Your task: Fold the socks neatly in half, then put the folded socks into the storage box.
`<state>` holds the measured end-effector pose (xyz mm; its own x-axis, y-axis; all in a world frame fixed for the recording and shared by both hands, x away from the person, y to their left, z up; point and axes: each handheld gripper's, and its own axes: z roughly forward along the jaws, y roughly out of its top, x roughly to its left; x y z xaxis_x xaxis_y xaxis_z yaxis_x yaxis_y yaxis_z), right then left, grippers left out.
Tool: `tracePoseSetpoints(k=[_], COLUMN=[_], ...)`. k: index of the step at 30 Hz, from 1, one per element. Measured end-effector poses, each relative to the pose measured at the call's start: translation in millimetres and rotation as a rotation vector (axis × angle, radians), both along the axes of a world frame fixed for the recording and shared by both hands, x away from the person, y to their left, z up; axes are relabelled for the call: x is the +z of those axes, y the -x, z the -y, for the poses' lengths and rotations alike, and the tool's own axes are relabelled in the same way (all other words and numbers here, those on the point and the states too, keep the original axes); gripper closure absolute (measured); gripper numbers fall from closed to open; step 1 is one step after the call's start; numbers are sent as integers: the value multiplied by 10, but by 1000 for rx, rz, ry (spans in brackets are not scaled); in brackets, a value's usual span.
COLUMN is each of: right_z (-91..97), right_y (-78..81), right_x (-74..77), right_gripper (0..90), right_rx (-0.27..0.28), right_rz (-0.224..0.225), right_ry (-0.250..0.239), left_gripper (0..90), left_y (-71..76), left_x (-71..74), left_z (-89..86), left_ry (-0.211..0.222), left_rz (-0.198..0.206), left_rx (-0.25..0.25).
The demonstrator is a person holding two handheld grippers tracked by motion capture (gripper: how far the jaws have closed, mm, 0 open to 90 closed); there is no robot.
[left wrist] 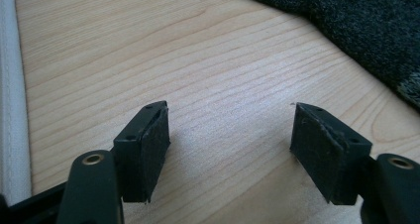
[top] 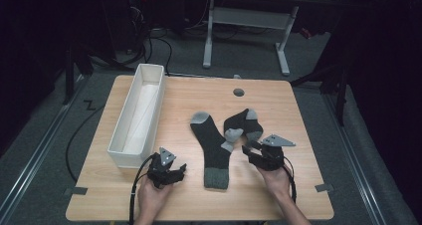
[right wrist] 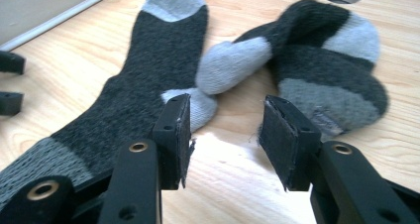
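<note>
1. Wooden table (top: 149, 195), light grain, set in a dim room; grey floor, cables and a white-legged desk frame (top: 249, 31) beyond its far edge.
2. White box (top: 137, 115), long and narrow, open-topped, along the table's left side.
3. Flat sock (top: 213, 145), dark grey with pale grey toe and heel and a mid-grey cuff; laid out near the table's centre, cuff toward the person.
4. Crumpled sock (top: 242, 124), same colours, folded over on itself just right of the flat sock; its pale toe touches the flat sock's heel.
5. Left gripper (top: 180, 171), held low near the box's near end, left of the flat sock's cuff; jaws wide apart over bare wood, nothing between them.
6. Right gripper (top: 250, 149), just in front of the crumpled sock; jaws parted, nothing gripped, bare wood between the pads.
</note>
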<state>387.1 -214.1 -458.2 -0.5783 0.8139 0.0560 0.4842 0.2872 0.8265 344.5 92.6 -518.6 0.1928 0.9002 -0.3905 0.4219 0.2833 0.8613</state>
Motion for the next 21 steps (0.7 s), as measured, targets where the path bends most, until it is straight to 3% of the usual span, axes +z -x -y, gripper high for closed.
tracePoseSetpoints(k=[9, 12, 19, 21], right_z=[84, 86, 116, 127], right_y=[-161, -209, -290, -351], right_x=[5, -39, -15, 52], right_gripper=[547, 538, 522, 498], right_rx=[-40, -66, -111, -122], right_rz=[-24, -42, -42, -19], right_ry=[-22, 8, 35, 25], left_gripper=[308, 305, 301, 295], left_y=[-1, -2, -1, 0], left_x=[0, 1, -1, -1], left_z=[-1, -3, -1, 1], left_ry=[2, 5, 2, 0], left_rz=[0, -1, -1, -2], left_rx=[6, 6, 4, 2])
